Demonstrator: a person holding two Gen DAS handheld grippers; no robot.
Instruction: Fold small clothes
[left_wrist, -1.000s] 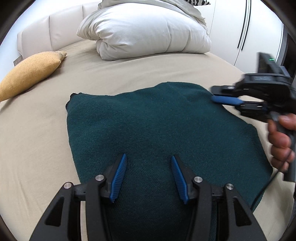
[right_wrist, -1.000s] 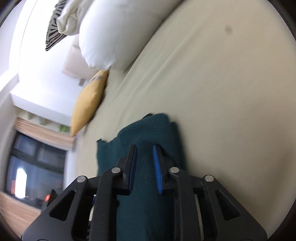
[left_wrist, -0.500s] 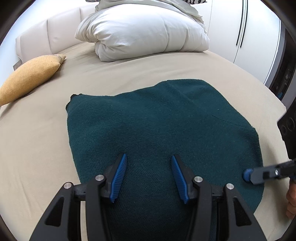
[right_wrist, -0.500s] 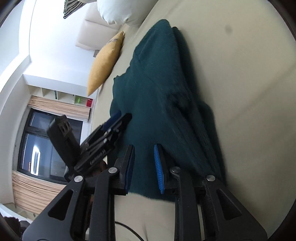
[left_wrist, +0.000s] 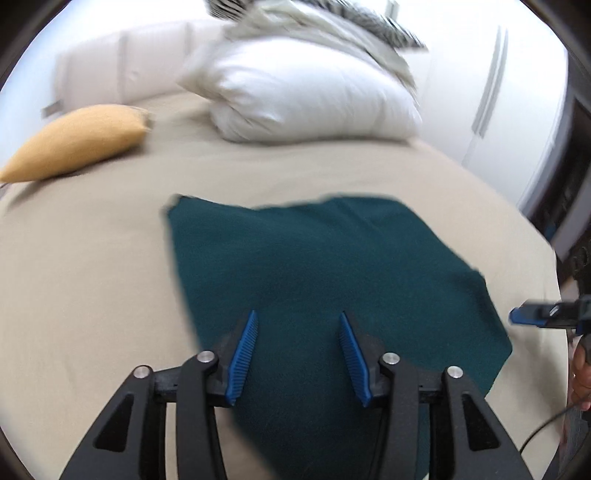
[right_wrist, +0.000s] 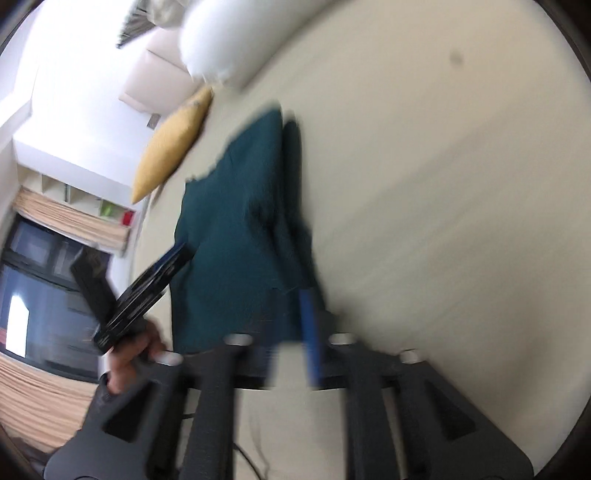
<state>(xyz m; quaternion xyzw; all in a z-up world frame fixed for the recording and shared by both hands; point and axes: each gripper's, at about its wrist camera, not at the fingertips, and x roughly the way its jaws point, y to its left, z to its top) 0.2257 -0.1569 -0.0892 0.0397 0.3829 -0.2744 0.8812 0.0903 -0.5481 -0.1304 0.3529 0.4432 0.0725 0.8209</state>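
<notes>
Lying flat on beige bed (left_wrist: 92, 266), teal cloth (left_wrist: 332, 266), white pillow (left_wrist: 314, 99) behind, both jaws apart, empty, right's just opened.

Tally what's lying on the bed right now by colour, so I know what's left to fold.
Dark green garment: 1
Mustard yellow cushion: 1
White pillow: 1
Striped and pale bedding heaped on the pillow: too blurred to count
Total counted on the beige bed: 3

Both wrist cameras look steeply down from close above the bed (left_wrist: 92, 258), sharing the green cloth (left_wrist: 325, 258) from adjoining sides.
</notes>
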